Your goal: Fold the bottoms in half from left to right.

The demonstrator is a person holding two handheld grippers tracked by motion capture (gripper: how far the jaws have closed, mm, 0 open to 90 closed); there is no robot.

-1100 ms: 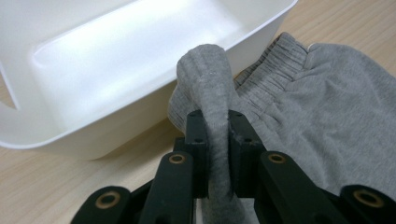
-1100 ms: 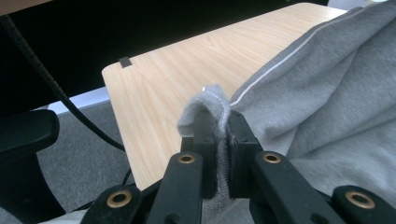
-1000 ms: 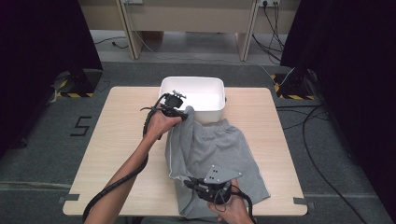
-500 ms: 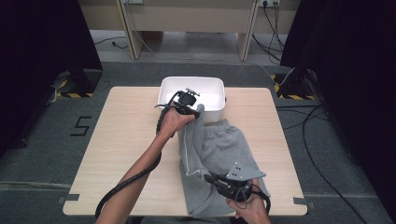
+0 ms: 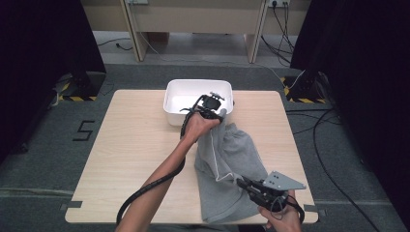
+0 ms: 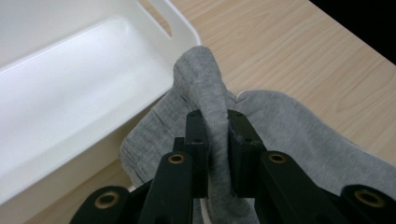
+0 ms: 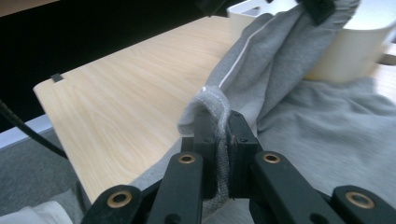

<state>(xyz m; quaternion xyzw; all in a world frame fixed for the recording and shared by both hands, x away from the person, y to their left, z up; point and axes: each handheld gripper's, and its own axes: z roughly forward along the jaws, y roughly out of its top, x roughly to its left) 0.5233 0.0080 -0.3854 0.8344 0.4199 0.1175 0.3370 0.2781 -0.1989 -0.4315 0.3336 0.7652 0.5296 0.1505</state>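
Note:
A grey garment (image 5: 231, 159) with a thin white stripe lies on the right half of the wooden table (image 5: 135, 154), one edge lifted and folded over. My left gripper (image 5: 218, 115) is shut on a fold of the grey fabric (image 6: 208, 100) beside the right corner of the white bin (image 5: 186, 96). Near the table's front edge my right gripper (image 5: 241, 183) is shut on the garment's ribbed hem (image 7: 215, 109). In the right gripper view the cloth stretches up from my jaws to the left gripper (image 7: 322, 7) by the bin (image 7: 350, 51).
The white bin (image 6: 70, 88) holds nothing visible and stands at the back middle of the table. Bare wood spreads across the left half. Cables lie on the grey floor (image 5: 338, 159) to the right; dark curtains flank both sides.
Both grippers have carried the garment's left edge to the right, folding it over the rest. The left hand went from the bin's middle to its right corner; the right hand slid right along the front edge.

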